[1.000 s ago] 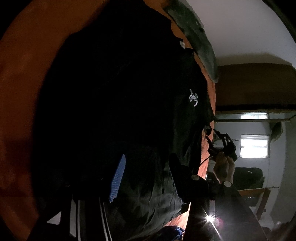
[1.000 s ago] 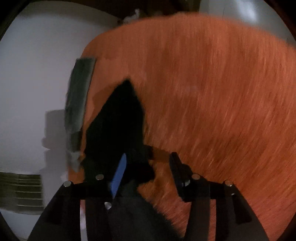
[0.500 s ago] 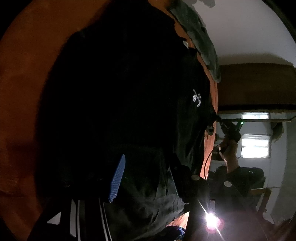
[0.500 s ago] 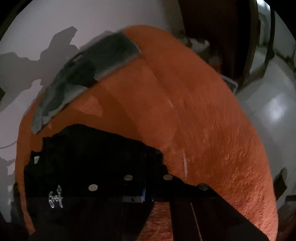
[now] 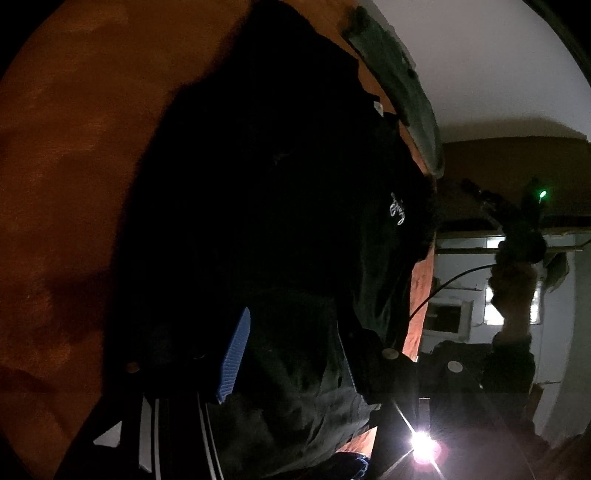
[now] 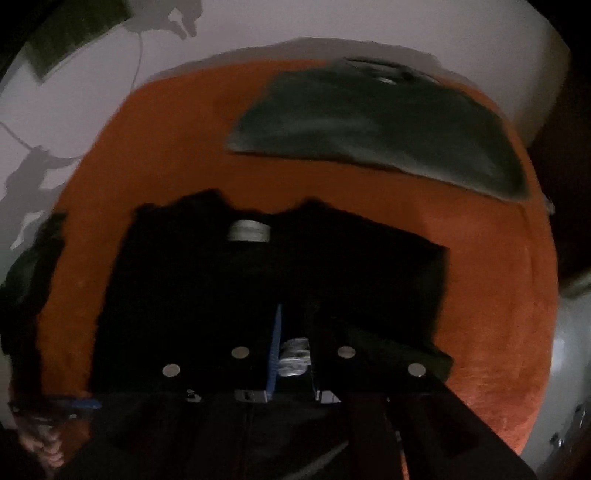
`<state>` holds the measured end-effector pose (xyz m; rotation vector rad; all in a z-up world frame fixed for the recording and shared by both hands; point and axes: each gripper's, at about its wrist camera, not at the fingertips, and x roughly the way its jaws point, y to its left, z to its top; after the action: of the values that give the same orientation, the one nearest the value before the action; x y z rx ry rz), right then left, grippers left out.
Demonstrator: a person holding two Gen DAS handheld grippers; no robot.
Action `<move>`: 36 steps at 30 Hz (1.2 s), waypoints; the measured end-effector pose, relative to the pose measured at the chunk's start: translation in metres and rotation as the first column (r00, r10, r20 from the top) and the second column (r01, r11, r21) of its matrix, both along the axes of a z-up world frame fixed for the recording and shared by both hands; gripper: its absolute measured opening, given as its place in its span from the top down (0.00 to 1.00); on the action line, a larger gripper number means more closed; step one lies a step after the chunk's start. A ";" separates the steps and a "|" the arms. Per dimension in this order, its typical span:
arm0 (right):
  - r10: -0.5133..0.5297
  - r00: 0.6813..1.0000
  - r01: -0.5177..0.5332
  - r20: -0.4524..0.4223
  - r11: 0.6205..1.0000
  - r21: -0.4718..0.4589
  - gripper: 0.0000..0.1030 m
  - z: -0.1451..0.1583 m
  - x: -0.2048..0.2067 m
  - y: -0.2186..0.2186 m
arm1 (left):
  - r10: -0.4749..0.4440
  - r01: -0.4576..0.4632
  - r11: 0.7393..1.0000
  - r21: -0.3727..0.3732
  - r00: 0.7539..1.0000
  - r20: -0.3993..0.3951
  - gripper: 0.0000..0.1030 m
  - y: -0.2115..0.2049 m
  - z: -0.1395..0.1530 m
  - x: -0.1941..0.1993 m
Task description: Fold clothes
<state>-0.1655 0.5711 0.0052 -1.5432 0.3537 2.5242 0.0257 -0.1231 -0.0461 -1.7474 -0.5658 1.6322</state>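
A black T-shirt with a small white script print lies flat on the orange blanket. My left gripper stands open low over its crumpled hem, blue pad on the left, with black cloth under the gap. The right wrist view looks down at the shirt and its grey neck label. My right gripper hangs above the chest. Its jaws are opening, a narrow gap with nothing between them; the white print shows through. In the left wrist view a hand holds the right gripper up beyond the bed's edge.
A folded dark green garment lies on the blanket beyond the shirt's collar, near the white wall. The bed's edge runs along the shirt's right side. A bright lamp glares low on the right.
My right gripper left the sleeve at the bed's edge, closed, rose and rolled round, and now looks down over the whole shirt. The left gripper has stayed where it was.
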 end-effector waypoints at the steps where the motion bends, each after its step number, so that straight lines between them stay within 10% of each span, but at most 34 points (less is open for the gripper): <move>1: -0.006 1.000 0.007 -0.026 1.000 0.010 0.83 0.009 0.005 -0.003 | -0.003 0.003 1.000 0.004 1.000 0.001 0.51 -0.001 0.001 0.002; 4: -0.084 0.984 0.089 -0.159 0.996 0.025 0.47 0.037 0.045 0.015 | -0.018 0.018 1.000 0.006 1.000 -0.002 0.51 -0.008 0.004 0.008; 7: -0.139 0.959 0.153 -0.246 0.987 0.042 0.44 0.036 0.087 0.042 | -0.020 0.020 1.000 -0.008 1.000 -0.006 0.51 -0.011 0.003 0.008; 13: -0.099 0.991 0.086 0.087 0.986 0.145 0.44 -0.098 0.105 0.089 | -0.027 0.027 1.000 -0.002 0.999 0.017 0.50 -0.005 0.000 0.009; 15: -0.113 0.989 0.100 0.099 0.987 0.126 0.55 -0.115 0.108 0.100 | -0.051 0.051 0.999 0.001 0.999 0.011 0.50 0.002 0.002 0.013; 18: -0.121 0.993 0.121 0.011 0.993 0.016 0.98 -0.115 0.116 0.104 | -0.081 0.081 0.997 0.002 0.997 0.005 0.50 0.008 0.004 0.020; 25: 0.076 0.990 -0.051 -0.115 0.977 0.208 0.98 -0.087 0.149 0.051 | -0.074 0.074 0.997 -0.002 0.997 0.027 0.50 0.004 -0.004 0.028; 32: 0.479 0.874 -0.472 0.076 0.805 0.359 0.92 -0.108 0.207 -0.048 | -0.057 0.058 0.998 -0.010 0.997 0.046 0.50 0.002 -0.009 0.026; 36: 0.403 0.915 -0.386 -0.006 0.881 0.275 0.89 -0.095 0.208 -0.026 | -0.068 0.069 0.998 -0.006 0.997 0.041 0.50 0.010 -0.008 0.027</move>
<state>0.0427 0.5446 -0.0894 -1.5564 -0.3259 2.7730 0.0531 -0.1133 -0.0544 -1.7896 -0.5139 1.5561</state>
